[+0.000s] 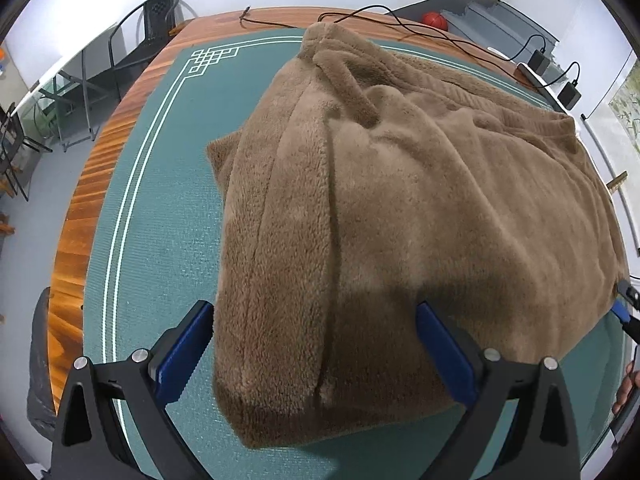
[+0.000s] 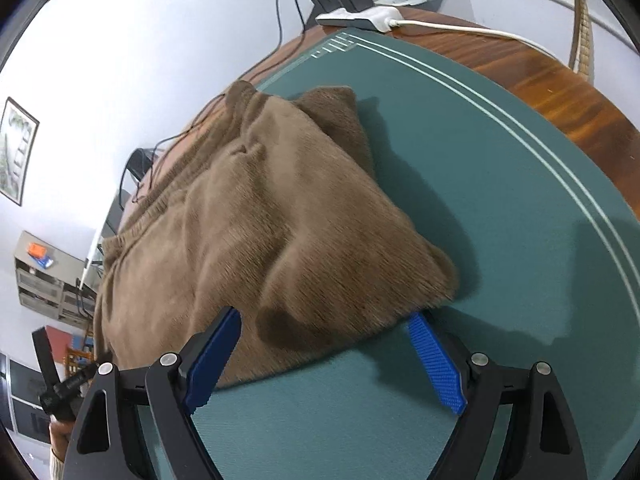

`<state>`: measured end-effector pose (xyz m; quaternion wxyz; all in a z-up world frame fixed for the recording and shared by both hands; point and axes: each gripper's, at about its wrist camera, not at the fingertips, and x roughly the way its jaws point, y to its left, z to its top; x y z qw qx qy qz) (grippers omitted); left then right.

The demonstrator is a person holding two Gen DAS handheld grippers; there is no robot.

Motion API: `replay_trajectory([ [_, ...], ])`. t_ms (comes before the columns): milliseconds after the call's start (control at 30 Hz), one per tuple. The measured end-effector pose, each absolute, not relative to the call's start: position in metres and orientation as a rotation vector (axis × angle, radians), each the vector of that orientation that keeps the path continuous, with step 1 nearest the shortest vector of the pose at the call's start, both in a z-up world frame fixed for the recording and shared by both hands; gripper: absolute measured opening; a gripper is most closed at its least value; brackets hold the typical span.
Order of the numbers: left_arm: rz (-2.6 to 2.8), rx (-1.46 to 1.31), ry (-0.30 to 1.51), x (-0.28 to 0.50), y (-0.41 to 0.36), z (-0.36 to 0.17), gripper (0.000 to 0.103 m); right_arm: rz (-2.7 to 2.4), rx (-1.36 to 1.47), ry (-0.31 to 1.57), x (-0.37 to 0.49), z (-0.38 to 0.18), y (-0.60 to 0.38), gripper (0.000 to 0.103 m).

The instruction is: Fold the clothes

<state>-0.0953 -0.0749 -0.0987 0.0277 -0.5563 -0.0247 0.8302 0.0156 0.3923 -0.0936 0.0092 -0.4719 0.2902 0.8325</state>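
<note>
Wooden table (image 1: 100, 168); cables (image 1: 400, 24) behind garment (image 1: 380, 200)

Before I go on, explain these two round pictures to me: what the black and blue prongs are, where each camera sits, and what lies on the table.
Each picture comes from a fisheye camera mounted on a tool a person carries, one per hand. The prongs are the blue-padded fingers of the left hand-held gripper and the right hand-held gripper. Both stand open, holding nothing, at the near edge of brown fleece trousers, partly folded, on a green mat over a wooden table. Cables and chargers sit at the far edge.
</note>
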Motion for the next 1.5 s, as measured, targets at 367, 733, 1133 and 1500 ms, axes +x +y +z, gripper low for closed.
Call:
replay_trajectory([
  [367,2.557,-1.739,-0.099,-0.09,-0.074,-0.098,0.101,2.561,-1.309,1.174,0.003,-0.101,0.409,0.089],
  [733,2.559,-1.716,-0.071,-0.079,-0.066,-0.077,0.101,2.567,-1.226,1.382,0.0,-0.103,0.408,0.089],
  [1133,2.525,-1.679,-0.128,-0.07,-0.054,-0.066,0.101,2.533,-1.286,1.41,0.017,-0.106,0.397,0.089],
  [1500,2.49,-1.641,-0.142,-0.063,-0.038,-0.053,0.101,2.623,-1.138,1.33,-0.008,-0.106,0.404,0.089],
])
